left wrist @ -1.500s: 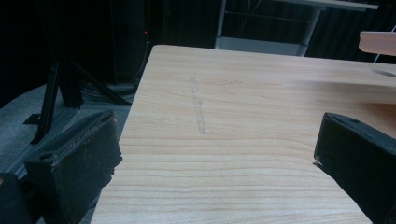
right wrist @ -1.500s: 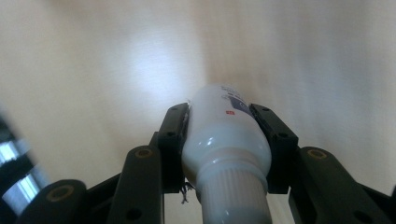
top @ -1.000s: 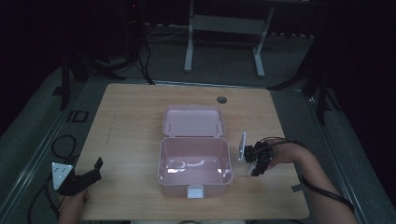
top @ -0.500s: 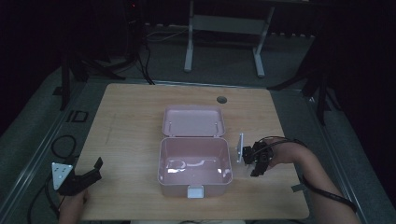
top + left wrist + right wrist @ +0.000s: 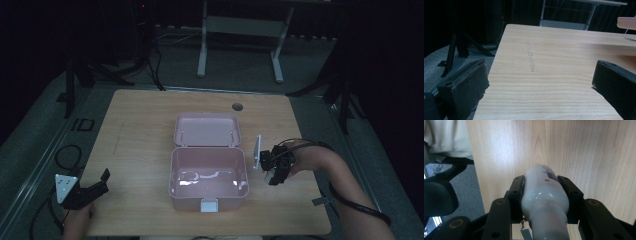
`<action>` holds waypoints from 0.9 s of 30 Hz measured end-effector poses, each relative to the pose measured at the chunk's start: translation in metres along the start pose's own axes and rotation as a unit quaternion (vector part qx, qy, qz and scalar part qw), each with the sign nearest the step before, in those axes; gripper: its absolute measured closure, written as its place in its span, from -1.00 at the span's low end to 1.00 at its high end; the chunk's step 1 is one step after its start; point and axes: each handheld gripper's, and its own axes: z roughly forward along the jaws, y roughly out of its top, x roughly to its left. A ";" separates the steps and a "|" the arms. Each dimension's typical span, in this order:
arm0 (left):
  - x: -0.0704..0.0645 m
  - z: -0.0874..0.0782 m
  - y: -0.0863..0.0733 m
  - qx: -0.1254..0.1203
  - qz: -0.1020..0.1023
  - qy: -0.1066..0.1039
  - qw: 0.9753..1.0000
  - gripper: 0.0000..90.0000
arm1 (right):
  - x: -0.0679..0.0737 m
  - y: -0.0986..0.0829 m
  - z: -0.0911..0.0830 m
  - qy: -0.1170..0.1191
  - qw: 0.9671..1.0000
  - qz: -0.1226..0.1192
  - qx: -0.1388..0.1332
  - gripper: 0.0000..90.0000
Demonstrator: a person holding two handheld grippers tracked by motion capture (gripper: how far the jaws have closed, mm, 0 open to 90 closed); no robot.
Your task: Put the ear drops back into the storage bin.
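An open pink box sits mid-table in the high view, its lid lying flat behind it. Just right of the box my right gripper hovers over the table. In the right gripper view it is shut on a white bottle with a blue label, the ribbed cap toward the camera. My left gripper rests at the table's front left corner. In the left gripper view it is open, with bare wood between its jaws.
A round cable hole is in the table behind the lid. The box's edge shows at the top right of the left gripper view. Dark stands and a desk frame stand beyond the far edge.
My right gripper, with the bottle in it, has shifted slightly left toward the box. The left gripper has stayed where it was.
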 end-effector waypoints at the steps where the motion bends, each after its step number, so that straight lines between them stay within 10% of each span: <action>1: 0.000 0.000 0.000 0.000 0.000 0.000 1.000 -0.99 | 0.001 0.000 -0.003 -0.001 1.000 -0.001 -0.001 0.33; 27: 0.000 0.000 0.000 0.000 0.000 -0.001 1.000 -0.99 | 0.007 0.036 -0.061 -0.013 1.000 -0.017 -0.003 0.33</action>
